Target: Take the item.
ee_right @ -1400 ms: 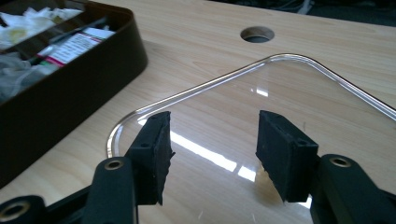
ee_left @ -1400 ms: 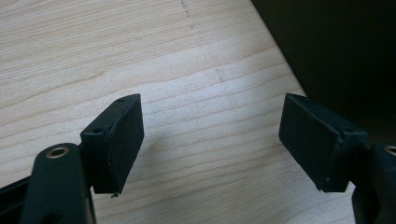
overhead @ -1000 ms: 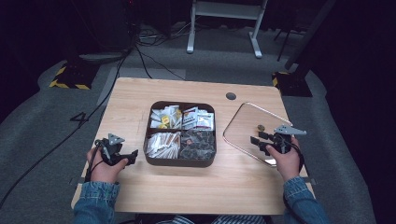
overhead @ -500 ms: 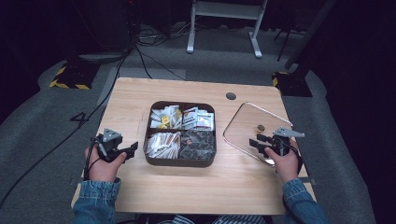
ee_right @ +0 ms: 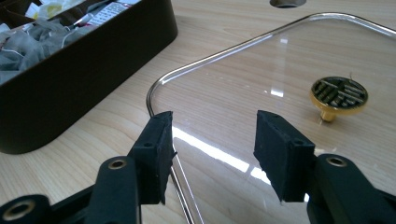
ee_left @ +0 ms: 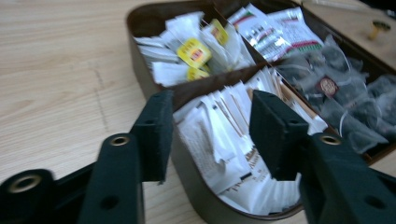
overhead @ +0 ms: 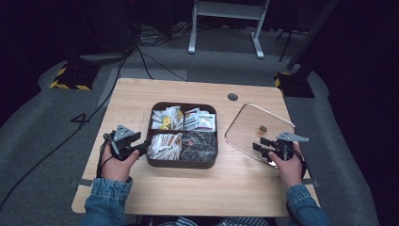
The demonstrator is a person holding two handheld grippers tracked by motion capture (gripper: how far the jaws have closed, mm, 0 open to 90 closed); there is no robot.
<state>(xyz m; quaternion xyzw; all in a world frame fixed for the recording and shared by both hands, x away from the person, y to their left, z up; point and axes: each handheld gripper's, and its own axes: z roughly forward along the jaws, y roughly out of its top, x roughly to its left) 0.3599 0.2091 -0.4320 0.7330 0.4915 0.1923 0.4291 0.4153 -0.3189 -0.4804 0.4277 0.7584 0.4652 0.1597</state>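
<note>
The box (overhead: 182,162) sits mid-table with its glass lid (overhead: 244,129) already off, lying flat on the table (overhead: 141,94) just to the right of it, gold knob (overhead: 262,128) up. So the uncovering is done; what is left appears to be picking from the compartments or putting the lid back, and the pictures do not settle which.

The left gripper (overhead: 143,145) is at the box's near-left corner. In the left gripper view its jaws straddle the box wall, one pad outside it and the other over the white sachets (ee_left: 224,135) in the near-left compartment. The jaws have just been closing, but they stand apart with a clear gap; the wall and the sachets lie between them and nothing is pinched yet. The view is a little blurred, so whether a pad brushes the sachets cannot be told.

The right gripper (overhead: 260,146) hovers over the near part of the lid, jaws apart and empty; in the right gripper view (ee_right: 210,140) the lid's rim runs beneath them and the knob stands off to the right, untouched.

The other compartments hold yellow-tagged bags (overhead: 165,120), printed packets (overhead: 200,120) and dark mesh bags (overhead: 197,146), all in place. No sachet has left the box, so the handling of the contents looks barely begun.
</note>
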